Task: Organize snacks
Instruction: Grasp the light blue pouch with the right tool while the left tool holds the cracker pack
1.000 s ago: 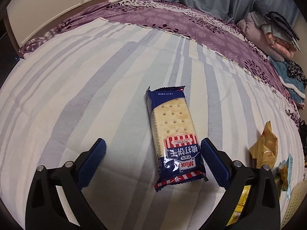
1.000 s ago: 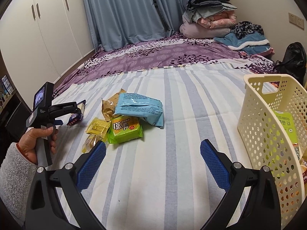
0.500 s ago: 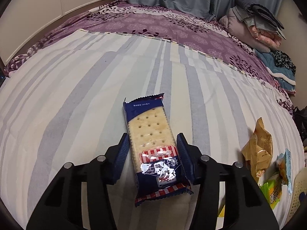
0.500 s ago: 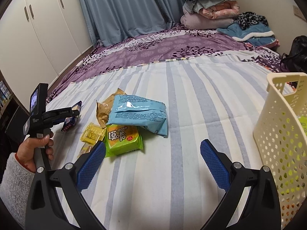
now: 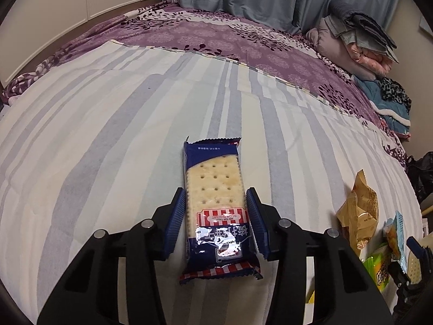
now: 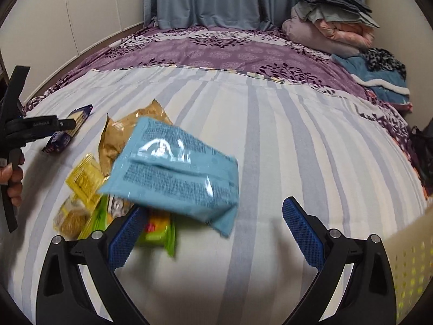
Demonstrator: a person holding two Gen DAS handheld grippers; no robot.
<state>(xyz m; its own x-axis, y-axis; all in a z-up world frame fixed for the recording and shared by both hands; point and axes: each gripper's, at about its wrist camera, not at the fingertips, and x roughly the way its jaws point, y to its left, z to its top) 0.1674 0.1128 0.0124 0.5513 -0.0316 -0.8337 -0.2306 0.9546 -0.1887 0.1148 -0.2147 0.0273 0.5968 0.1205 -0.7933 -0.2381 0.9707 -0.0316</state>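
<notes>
The left gripper (image 5: 216,223) has just been closing; its jaws, wide a second ago, now press both long sides of the soda biscuit pack (image 5: 216,211). The right gripper (image 6: 211,233) has come nearer the light blue packet (image 6: 173,173), now at its 11 o'clock.

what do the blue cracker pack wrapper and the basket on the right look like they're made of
Cracker pack: looks like thin glossy plastic film; it throws bright glare patches near the label and has crimped, zigzag end seals.

Basket: seems to be rigid cream plastic with a matte finish; its wall is pierced by even rows of small holes, as moulded plastic would be. Only a corner shows, so this stays a guess.
</notes>
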